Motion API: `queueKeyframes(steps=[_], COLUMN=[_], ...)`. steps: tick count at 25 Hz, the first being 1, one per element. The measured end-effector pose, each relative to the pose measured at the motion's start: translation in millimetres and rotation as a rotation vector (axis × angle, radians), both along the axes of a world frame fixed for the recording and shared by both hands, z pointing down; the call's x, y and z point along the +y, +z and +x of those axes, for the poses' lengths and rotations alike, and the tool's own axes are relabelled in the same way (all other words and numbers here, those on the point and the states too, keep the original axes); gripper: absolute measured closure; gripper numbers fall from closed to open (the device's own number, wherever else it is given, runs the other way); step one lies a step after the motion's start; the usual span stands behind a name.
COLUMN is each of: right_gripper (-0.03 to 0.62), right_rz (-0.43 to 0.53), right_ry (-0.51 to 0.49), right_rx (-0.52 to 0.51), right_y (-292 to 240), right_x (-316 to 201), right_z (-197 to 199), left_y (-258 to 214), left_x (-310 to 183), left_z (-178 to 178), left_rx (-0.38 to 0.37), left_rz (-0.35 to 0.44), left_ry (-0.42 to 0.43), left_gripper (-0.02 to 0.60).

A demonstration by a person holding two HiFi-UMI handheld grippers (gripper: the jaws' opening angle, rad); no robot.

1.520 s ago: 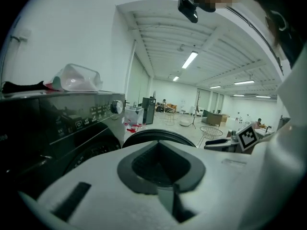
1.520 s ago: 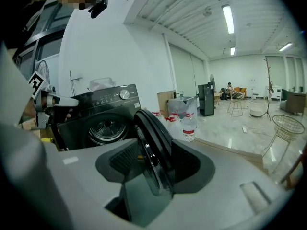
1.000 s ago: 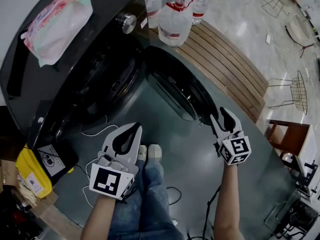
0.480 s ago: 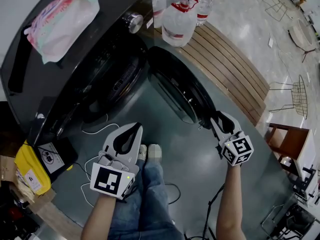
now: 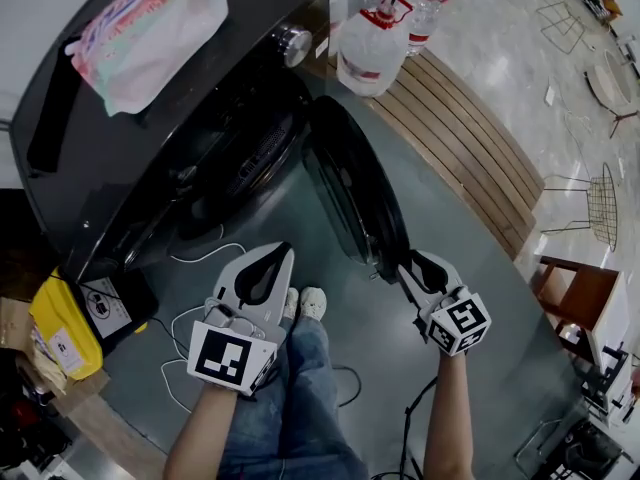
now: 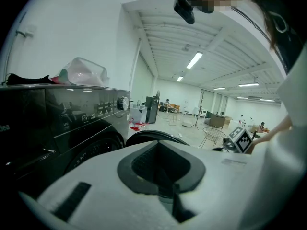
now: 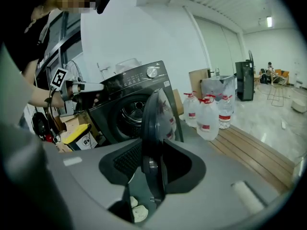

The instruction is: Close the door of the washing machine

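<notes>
Left gripper (image 5: 280, 258), at about 7 o'clock in the head view, has its jaws drawn together with nothing between them; it is held above the grey floor (image 5: 370, 328), apart from the machine. From 9 to 11 o'clock stands the dark front-loading washing machine (image 5: 120, 138), its drum opening (image 5: 235, 178) exposed. A soft pink-and-white pack (image 5: 150, 33) lies on its top, and a yellow box (image 5: 55, 333) sits on the floor at 8 o'clock, by the machine's near corner. At centre, the round dark door (image 5: 350, 193) stands partly open, hinged end toward 12 o'clock, free edge toward 5 o'clock. At 5 o'clock the right gripper (image 5: 415, 268) is clamped on that free edge: its jaws have just been closing, and the door's rim stands between the pads. At 1 o'clock, red-capped water bottles (image 5: 375, 53) stand on a slatted wooden platform (image 5: 470, 138) that runs toward 3 o'clock.
</notes>
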State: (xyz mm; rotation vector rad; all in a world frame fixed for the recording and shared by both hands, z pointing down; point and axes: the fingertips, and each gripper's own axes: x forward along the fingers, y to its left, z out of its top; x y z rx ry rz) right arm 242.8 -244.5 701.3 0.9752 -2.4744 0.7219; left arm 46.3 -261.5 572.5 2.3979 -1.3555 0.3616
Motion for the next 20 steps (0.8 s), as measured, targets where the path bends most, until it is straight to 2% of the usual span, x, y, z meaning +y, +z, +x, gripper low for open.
queueKeyframes(steps=[9,18,20], right_gripper=[0.473,0.491,0.526], right_rz=[-0.071,-0.100,-0.093], right_ry=[-0.172,-0.392,-0.417], right_rx=[-0.104,-0.178,-0.211], right_y=[-0.5,-5.3,-11.1], right_x=[41.4,55.8,50.8], right_z=[-87.0,-188.4,-209.7], left_y=[-1.7,-0.8,-0.5], left_x=[10.5,27.2,30.2], left_z=[-42.4,-101.6,-115.8], left_rx=[0.000,0.002,0.000], left_rz=[0.003,-0.005,-0.008], left_ry=[-0.085,-0.227,-0.263], left_gripper=[0.574,0.574,0.574])
